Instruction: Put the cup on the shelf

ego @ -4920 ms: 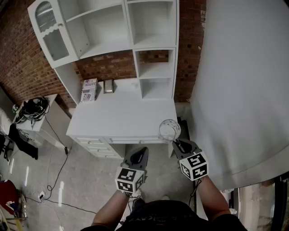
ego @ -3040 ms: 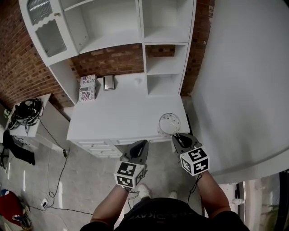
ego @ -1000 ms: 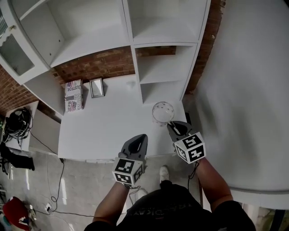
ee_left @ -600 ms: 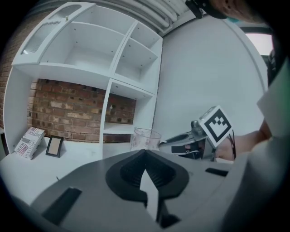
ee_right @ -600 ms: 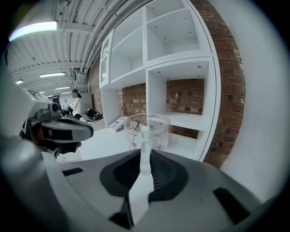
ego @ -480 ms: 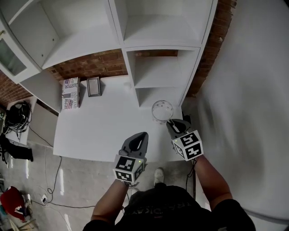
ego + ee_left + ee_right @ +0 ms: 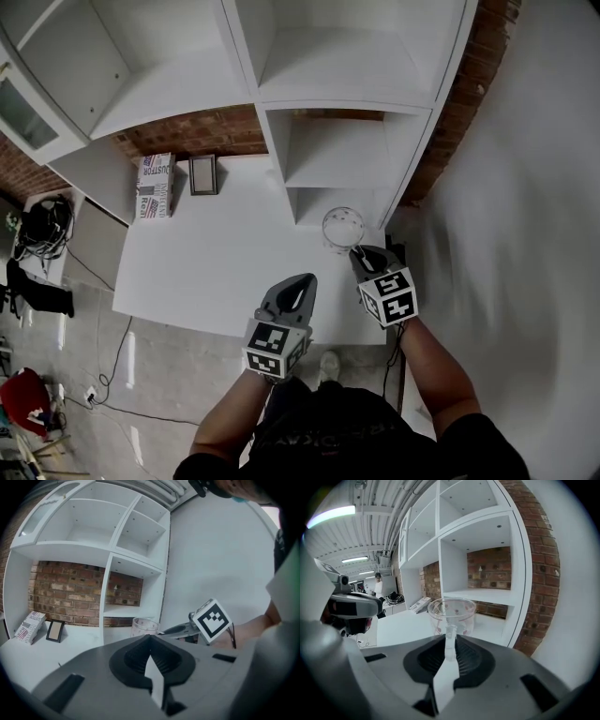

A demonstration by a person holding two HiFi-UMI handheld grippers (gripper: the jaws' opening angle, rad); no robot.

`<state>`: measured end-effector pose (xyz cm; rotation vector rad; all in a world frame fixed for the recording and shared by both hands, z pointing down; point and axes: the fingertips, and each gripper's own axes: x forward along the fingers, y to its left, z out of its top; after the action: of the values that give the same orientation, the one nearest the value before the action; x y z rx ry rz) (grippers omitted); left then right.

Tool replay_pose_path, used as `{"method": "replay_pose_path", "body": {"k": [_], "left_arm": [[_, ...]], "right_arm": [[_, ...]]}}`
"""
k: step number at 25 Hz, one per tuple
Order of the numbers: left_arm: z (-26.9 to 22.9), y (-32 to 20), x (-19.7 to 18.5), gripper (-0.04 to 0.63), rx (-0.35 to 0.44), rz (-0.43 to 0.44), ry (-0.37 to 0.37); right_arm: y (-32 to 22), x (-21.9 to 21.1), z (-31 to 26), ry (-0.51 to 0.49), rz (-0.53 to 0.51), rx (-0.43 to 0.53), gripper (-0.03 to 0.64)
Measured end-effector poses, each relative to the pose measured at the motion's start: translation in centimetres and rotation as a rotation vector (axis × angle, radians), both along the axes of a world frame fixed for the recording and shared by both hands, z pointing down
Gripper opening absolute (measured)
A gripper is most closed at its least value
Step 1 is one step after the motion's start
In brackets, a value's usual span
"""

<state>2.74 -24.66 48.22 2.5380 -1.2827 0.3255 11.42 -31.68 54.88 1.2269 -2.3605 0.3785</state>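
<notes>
A clear glass cup [image 7: 343,228] with small red marks hangs above the white desk [image 7: 216,253], just in front of the lowest shelf compartment [image 7: 337,202]. My right gripper [image 7: 359,253] is shut on the cup's handle; in the right gripper view the cup [image 7: 451,616] stands upright past the jaws, its handle pinched between them. My left gripper [image 7: 302,286] is held beside it over the desk's front edge, jaws together with nothing in them. In the left gripper view the cup [image 7: 144,626] shows to the right of the shelf post.
The white shelf unit [image 7: 328,84] has several open compartments against a brick wall. A printed box [image 7: 155,185] and a small picture frame [image 7: 202,174] stand at the desk's back left. A side table with cables [image 7: 47,225] is at the left.
The person has walked up to the desk; the cup and both grippers have come over the desk's front right, close to the lowest shelf compartment. The right grip on the cup is unchanged.
</notes>
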Motion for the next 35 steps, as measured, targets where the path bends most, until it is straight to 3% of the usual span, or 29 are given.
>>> {"method": "replay_pose_path", "body": {"k": [12, 22, 35], "left_arm": [[2.3, -2.8, 0.6, 0.003, -0.027, 0.060, -0.008], [4.4, -5.5, -0.2, 0.003, -0.056, 0.115, -0.018], [7.1, -8.9, -1.4, 0.003, -0.074, 0.125, -0.033]], "right_arm": [[-4.6, -0.7, 4.1, -0.017, 0.038, -0.029, 0.043], [-9.0, -0.2, 8.1, 0.042, 0.094, -0.032, 0.043], [-13.6, -0.9, 12.9, 0.069, 0.133, -0.073, 0.043]]}}
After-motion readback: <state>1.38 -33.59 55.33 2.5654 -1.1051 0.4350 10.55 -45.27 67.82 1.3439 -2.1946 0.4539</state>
